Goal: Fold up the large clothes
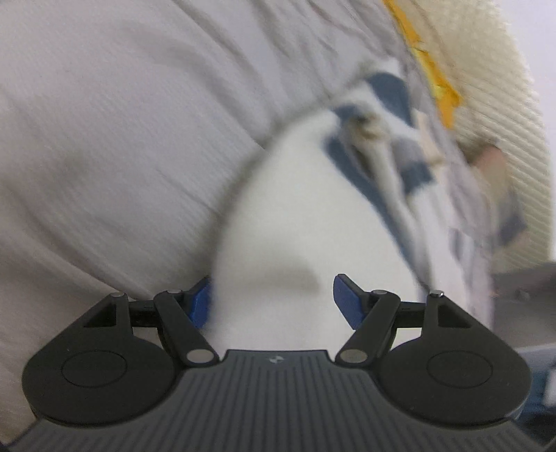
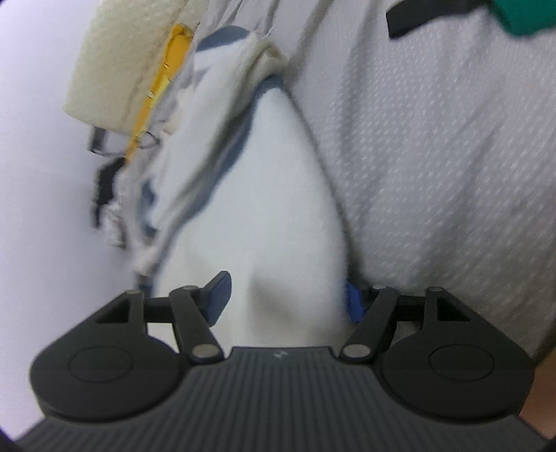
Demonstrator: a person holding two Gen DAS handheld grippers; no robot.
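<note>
A white garment with dark blue trim point(image 1: 295, 215) hangs stretched between both grippers; it also shows in the right wrist view point(image 2: 274, 208). My left gripper point(image 1: 274, 302) has its blue pads point(image 1: 347, 299) spread wide, with a bunched white fold of the garment lying between them. My right gripper point(image 2: 285, 299) stands the same way, its blue pads point(image 2: 219, 295) wide apart with white cloth between them. Both views are blurred. The garment's far end is crumpled, showing the collar and blue panels point(image 1: 389, 94).
A pale grey textured sheet point(image 1: 121, 139) lies behind the garment; it also shows in the right wrist view point(image 2: 434, 156). A cream knitted cloth with a yellow strip point(image 1: 486, 69) lies beyond it, also in the right wrist view point(image 2: 121, 62). A green object point(image 2: 521, 14) sits top right.
</note>
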